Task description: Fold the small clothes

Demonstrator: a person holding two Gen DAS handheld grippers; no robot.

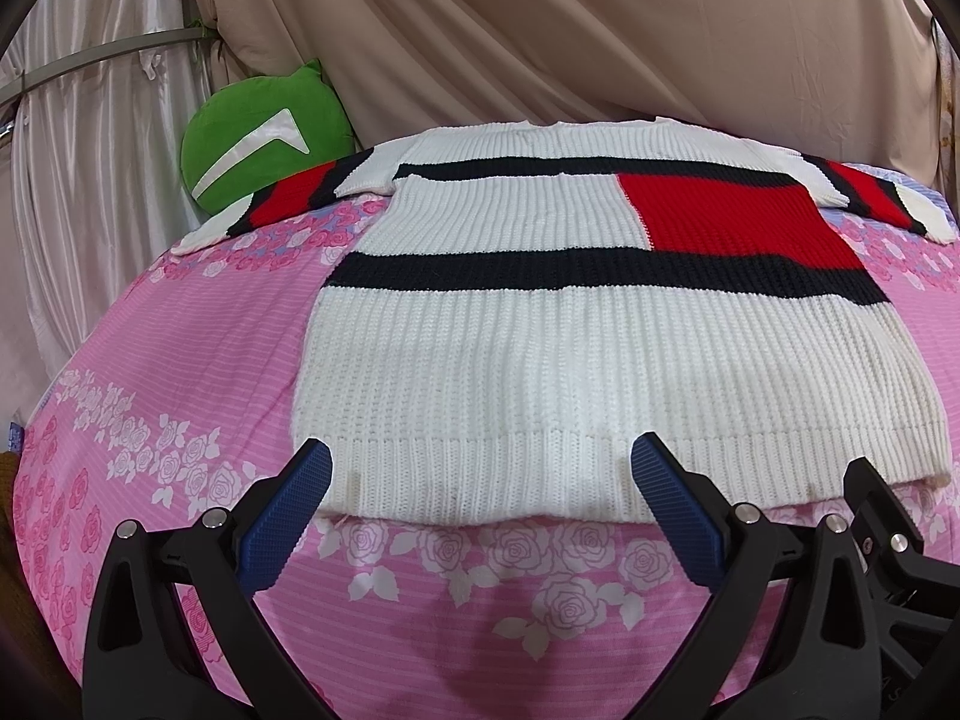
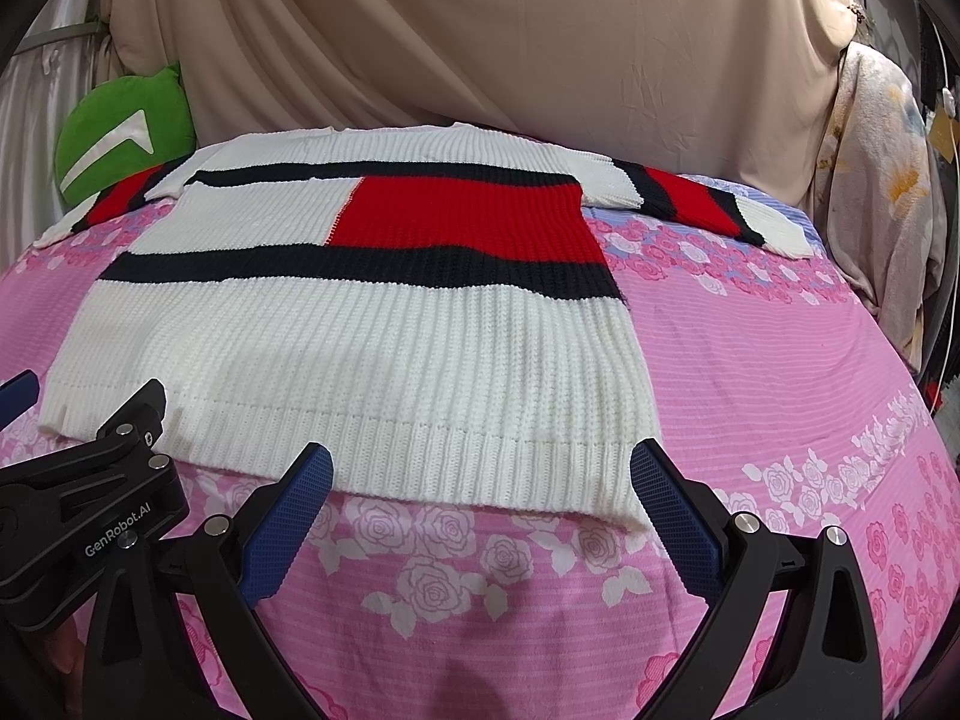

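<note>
A white ribbed knit sweater (image 1: pixel 540 372) with black stripes and a red block lies flat on the pink bed, hem toward me and both sleeves spread out at the far end. It also shows in the right wrist view (image 2: pixel 372 348). My left gripper (image 1: pixel 480 468) is open and empty, its blue pads just above the hem's left part. My right gripper (image 2: pixel 480 468) is open and empty at the hem's right corner. The left gripper's body (image 2: pixel 114 468) shows at the left of the right wrist view.
A pink rose-print bedsheet (image 1: pixel 180 360) covers the bed. A green cushion (image 1: pixel 264 138) sits at the far left. Beige curtains (image 1: pixel 600 30) hang behind. A floral cloth (image 2: pixel 882 192) hangs at the right, past the bed edge.
</note>
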